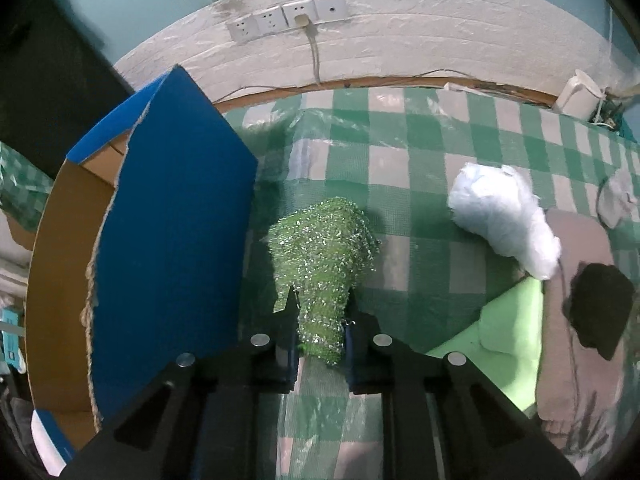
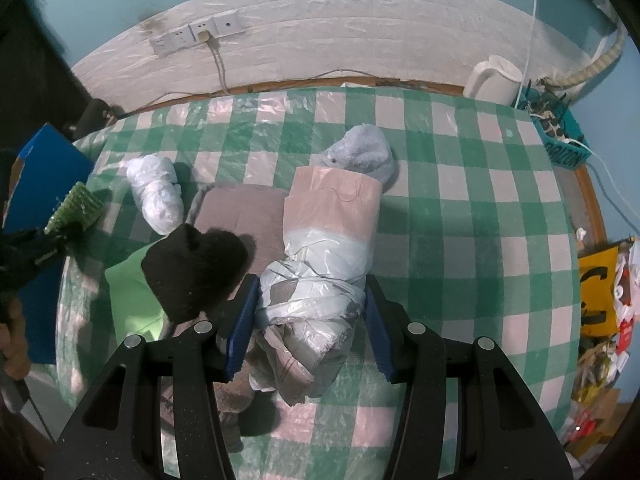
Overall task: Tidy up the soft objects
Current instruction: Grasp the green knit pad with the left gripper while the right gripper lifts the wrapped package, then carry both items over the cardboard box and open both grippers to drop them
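Note:
My left gripper [image 1: 321, 312] is shut on a glittery green scrub cloth [image 1: 324, 256] and holds it above the checked table, just right of the open blue cardboard box [image 1: 172, 240]. The cloth also shows in the right wrist view [image 2: 74, 208]. My right gripper [image 2: 308, 316] is open, its blue pads on either side of a roll of plastic bags [image 2: 320, 276] that lies on the table. A black soft hat [image 2: 196, 268], a light green cloth [image 2: 128, 288], a grey-brown folded cloth [image 2: 240, 212], a white wrapped bundle [image 2: 158, 192] and a pale blue plush [image 2: 360, 156] lie around it.
The green-and-white checked tablecloth [image 2: 460, 240] covers the table. A white kettle [image 2: 494, 80] and a teal basket of cables [image 2: 560, 136] stand at the back right. Wall sockets with a plugged cord [image 1: 300, 20] sit on the white wall behind.

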`<state>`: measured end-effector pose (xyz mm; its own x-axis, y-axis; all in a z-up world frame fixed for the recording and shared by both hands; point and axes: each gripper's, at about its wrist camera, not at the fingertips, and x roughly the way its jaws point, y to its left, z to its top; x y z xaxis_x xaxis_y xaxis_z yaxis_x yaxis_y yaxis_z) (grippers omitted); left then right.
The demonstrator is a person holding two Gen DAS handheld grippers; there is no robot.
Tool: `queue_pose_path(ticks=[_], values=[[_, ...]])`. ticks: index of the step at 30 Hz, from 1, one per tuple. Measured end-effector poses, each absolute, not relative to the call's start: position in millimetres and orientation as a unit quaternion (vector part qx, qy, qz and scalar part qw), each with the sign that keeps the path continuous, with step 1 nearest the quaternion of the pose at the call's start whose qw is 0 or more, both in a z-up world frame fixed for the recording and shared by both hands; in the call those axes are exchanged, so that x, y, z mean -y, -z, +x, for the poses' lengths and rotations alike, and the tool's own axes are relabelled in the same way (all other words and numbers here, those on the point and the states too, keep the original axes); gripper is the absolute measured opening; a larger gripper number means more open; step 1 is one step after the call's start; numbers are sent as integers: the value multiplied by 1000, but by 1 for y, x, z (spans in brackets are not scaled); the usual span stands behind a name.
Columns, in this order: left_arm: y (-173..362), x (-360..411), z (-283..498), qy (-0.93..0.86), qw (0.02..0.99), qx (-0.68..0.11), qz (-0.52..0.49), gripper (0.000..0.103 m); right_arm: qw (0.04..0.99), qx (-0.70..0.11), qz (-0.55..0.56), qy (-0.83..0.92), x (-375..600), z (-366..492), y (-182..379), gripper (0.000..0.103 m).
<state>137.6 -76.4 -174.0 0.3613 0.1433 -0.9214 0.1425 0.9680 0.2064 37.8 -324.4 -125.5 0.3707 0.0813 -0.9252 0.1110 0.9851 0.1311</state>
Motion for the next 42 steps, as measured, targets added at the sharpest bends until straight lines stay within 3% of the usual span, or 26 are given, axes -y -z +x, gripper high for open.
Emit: queue_pose_path(ticks=[22, 42], values=[[128, 96, 86, 66, 832, -535, 134, 16, 839, -540, 67, -13, 300, 33, 91, 51], [84, 61, 51, 57, 850, -508, 126, 17, 850, -518, 49, -80, 233, 38, 43, 51]])
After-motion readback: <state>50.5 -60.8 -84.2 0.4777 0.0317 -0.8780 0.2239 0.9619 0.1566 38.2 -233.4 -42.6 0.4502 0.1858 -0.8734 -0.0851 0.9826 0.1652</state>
